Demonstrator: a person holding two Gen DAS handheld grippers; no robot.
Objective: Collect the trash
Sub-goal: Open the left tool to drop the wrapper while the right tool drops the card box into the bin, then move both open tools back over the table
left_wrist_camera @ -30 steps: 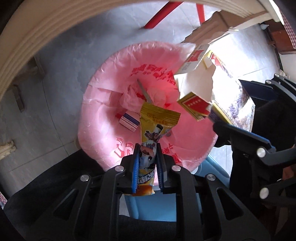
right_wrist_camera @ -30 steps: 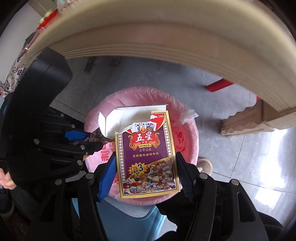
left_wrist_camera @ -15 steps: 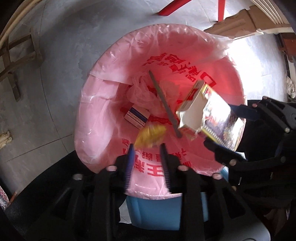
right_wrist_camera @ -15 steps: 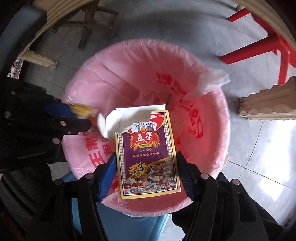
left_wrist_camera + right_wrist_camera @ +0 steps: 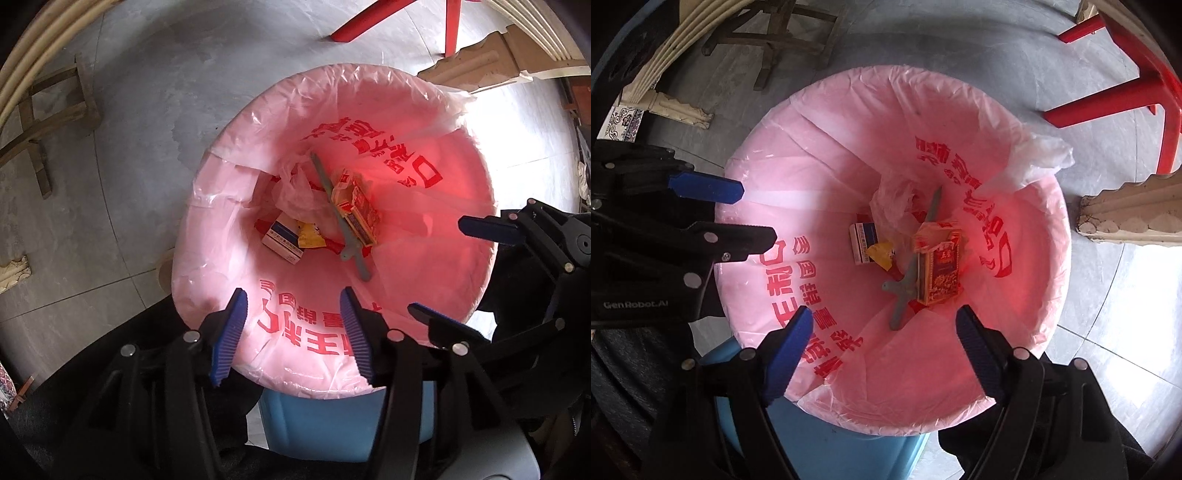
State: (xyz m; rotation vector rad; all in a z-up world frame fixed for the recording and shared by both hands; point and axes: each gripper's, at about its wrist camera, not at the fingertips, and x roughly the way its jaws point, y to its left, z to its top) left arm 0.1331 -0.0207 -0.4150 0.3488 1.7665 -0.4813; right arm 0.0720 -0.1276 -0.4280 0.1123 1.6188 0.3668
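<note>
A: Start at the claws. What are they doing?

B: The left claw hangs over the near rim of the bin, jaws apart and opening, nothing between them. The right claw is the same — jaws spread wide, opening, empty.

A: So where is the trash?

B: Down at the bottom of the pink bag that lines the blue bin. The purple playing-card box lies there with its torn flap up, leaning against a grey toy sword. Just left of them sit a small white-and-blue carton and the yellow snack wrapper, touching each other.

A: Anything else in there?

B: A crumpled clear plastic bag behind the carton. The liner carries red printed characters.

A: And around the bin?

B: Grey tiled floor, red stool legs at the far right — and a carved pale table leg beside them.
</note>
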